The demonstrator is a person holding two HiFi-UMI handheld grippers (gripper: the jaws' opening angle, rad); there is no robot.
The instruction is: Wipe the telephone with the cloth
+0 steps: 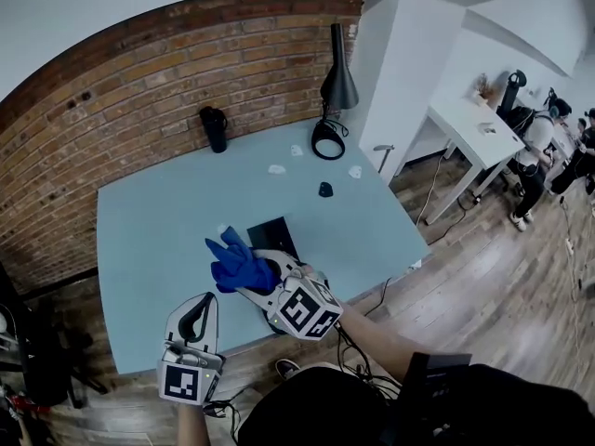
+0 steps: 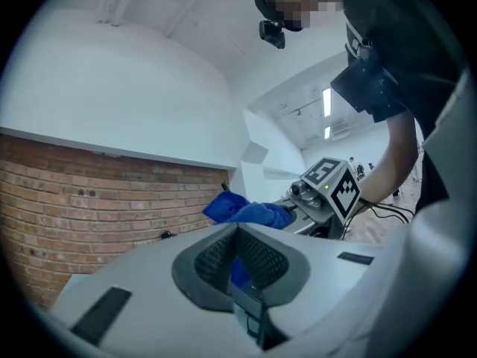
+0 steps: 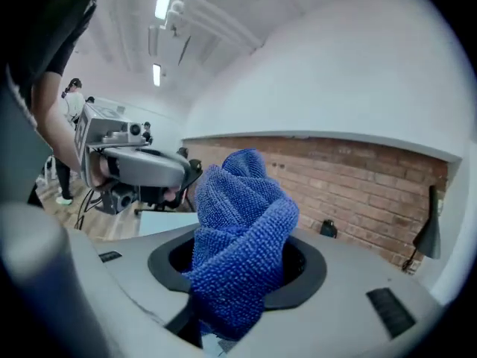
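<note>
A flat dark telephone (image 1: 272,234) lies on the light blue table (image 1: 149,240), near its front edge. Just to its left and front, a crumpled blue cloth (image 1: 236,262) is held above the table, with my right gripper (image 1: 253,279) shut on it. In the right gripper view the cloth (image 3: 242,230) bulges up out of the shut right gripper (image 3: 237,274). My left gripper (image 1: 198,310) hangs off the table's front edge, shut and holding nothing. In the left gripper view, past the left gripper (image 2: 237,237), the cloth (image 2: 250,212) shows.
A black desk lamp (image 1: 337,82) and a black cup (image 1: 215,128) stand at the back by the brick wall. A small black object (image 1: 324,190) and white scraps (image 1: 277,168) lie mid-table. A white desk (image 1: 474,124) and people (image 1: 535,156) are at the far right.
</note>
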